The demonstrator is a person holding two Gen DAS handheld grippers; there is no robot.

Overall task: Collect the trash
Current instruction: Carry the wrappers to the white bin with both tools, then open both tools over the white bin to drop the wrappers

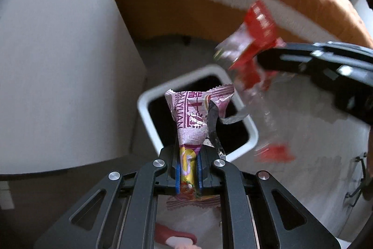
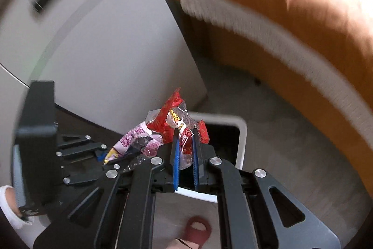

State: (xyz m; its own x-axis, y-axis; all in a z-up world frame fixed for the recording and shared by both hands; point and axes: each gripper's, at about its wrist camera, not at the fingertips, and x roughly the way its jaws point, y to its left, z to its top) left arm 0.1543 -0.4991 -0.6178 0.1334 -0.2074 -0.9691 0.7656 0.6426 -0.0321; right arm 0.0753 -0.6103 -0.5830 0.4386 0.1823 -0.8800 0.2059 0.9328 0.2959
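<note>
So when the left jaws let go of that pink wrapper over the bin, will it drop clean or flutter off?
The pink wrapper looks like thin, crinkled film, probably very light, so it may flutter rather than drop straight. It stands up from the left gripper, so it has some stiffness. It hangs over the white bin, which likely catches it.

A pink printed wrapper [image 1: 194, 118] stands upright at six o'clock, over the white-rimmed bin [image 1: 149, 113]. A crumpled red-and-clear wrapper [image 1: 251, 48] hangs at two o'clock.

The left hand-held gripper [image 1: 188, 169] is clamped tight, pointing downward; the right hand-held gripper [image 2: 185, 155] beside it likewise grips.
</note>
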